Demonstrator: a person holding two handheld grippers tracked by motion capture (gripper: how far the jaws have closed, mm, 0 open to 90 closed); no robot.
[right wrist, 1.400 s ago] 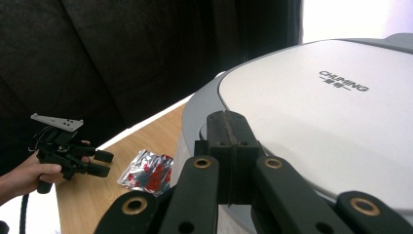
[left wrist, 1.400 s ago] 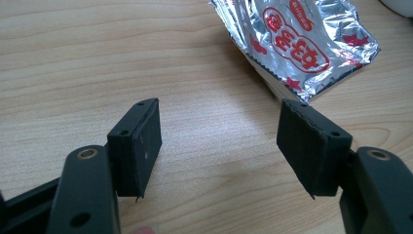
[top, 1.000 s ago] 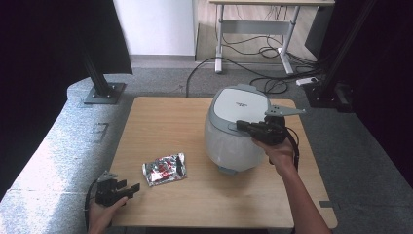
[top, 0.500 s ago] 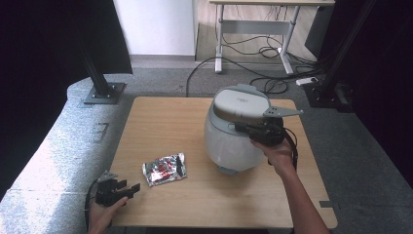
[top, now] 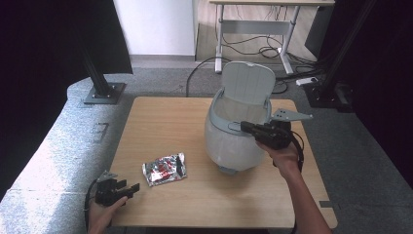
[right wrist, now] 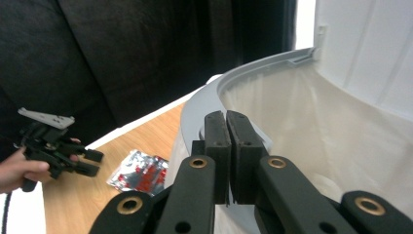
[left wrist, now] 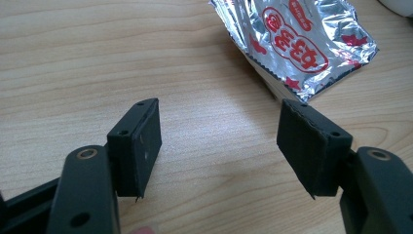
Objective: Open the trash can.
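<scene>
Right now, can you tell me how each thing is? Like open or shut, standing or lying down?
Bin: upright on the table, open.
Bin lid: flipped up, standing at the back.
Bin liner: white, fitted inside the bin.
Foil packet: lying flat, crinkled, untouched.
Left gripper: open, low at the table's near edge, pointing at the packet.
Right gripper: shut, at the bin's front rim.

1 white bin (top: 234, 141), 1 foil packet (top: 164, 168), 2 grippers on 1 table (top: 160, 122)
</scene>
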